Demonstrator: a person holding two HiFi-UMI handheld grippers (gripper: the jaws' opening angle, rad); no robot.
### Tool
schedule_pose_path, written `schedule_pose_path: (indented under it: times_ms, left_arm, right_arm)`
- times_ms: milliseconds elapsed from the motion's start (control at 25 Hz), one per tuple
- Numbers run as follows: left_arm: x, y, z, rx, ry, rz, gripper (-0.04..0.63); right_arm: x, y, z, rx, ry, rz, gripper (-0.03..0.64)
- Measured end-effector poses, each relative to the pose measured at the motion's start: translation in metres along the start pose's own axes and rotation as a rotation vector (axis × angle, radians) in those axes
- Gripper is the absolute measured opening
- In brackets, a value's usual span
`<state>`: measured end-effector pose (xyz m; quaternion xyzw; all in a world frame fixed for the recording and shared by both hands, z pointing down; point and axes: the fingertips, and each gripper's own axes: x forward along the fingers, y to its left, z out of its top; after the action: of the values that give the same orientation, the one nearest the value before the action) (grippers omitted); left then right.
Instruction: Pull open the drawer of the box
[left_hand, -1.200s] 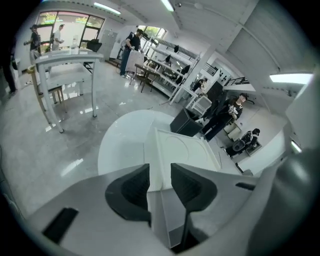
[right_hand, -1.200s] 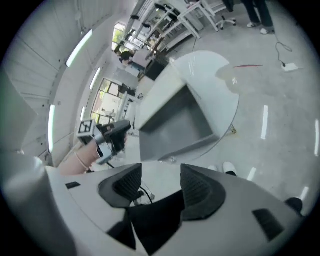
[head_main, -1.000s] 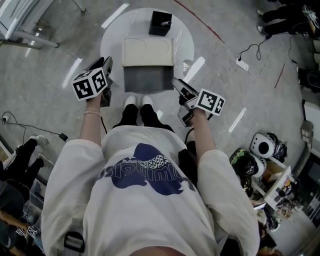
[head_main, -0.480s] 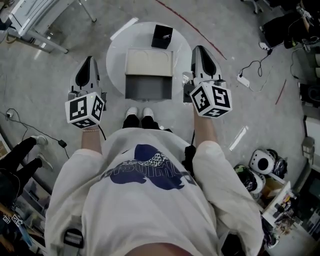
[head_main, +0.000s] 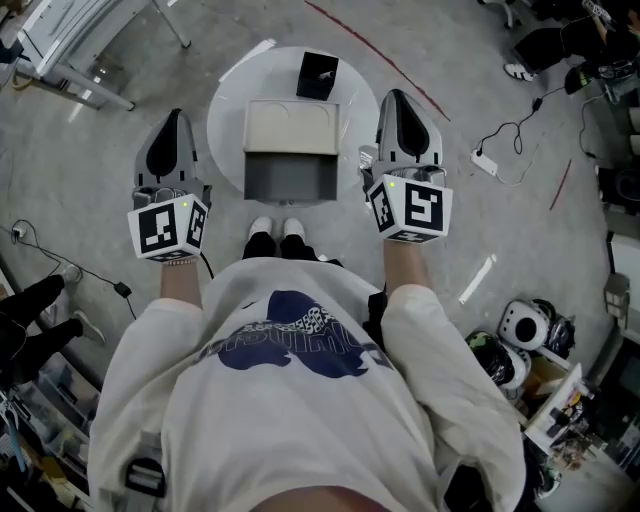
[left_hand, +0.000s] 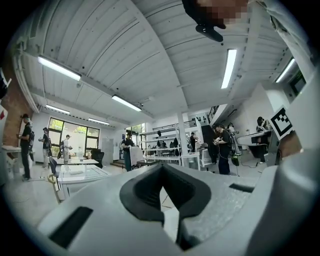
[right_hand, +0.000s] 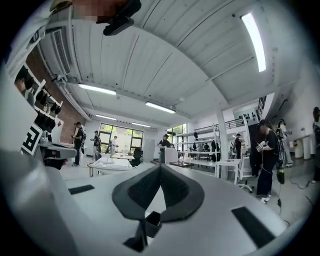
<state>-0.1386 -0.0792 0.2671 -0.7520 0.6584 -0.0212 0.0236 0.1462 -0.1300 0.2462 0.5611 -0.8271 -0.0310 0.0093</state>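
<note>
A beige box sits on a round white table. Its grey drawer stands pulled out toward the person. My left gripper is held level to the left of the table, apart from the box, shut with nothing in it. My right gripper hovers to the right of the table, also shut and empty; its jaws have just been closing. In the left gripper view the dark fingertips meet, and my left gripper faces across the room. My right gripper shows the same.
A small black box stands on the table's far side. A power strip and cables lie on the floor at the right. A metal frame stands at the upper left, helmets at the lower right. Several people stand in the room.
Both grippers have come up from low beside the person's legs and turned to point forward, one on each side of the table. In the last half second they barely moved.
</note>
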Motion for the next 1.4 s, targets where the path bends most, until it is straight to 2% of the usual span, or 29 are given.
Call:
schedule_pose_path:
  times_ms: [280, 600, 1400]
  left_arm:
    - [0.004, -0.005, -0.003, 0.006, -0.001, -0.022, 0.008]
    - [0.006, -0.001, -0.004, 0.019, 0.009, -0.022, 0.008]
    - [0.005, 0.006, -0.006, 0.045, 0.014, -0.016, 0.008]
  right_arm:
    - [-0.002, 0.006, 0.002, -0.031, -0.016, 0.004, -0.002]
    - [0.003, 0.005, -0.004, -0.066, 0.025, -0.026, -0.003]
    - [0.002, 0.010, 0.002, -0.108, 0.020, -0.020, -0.003]
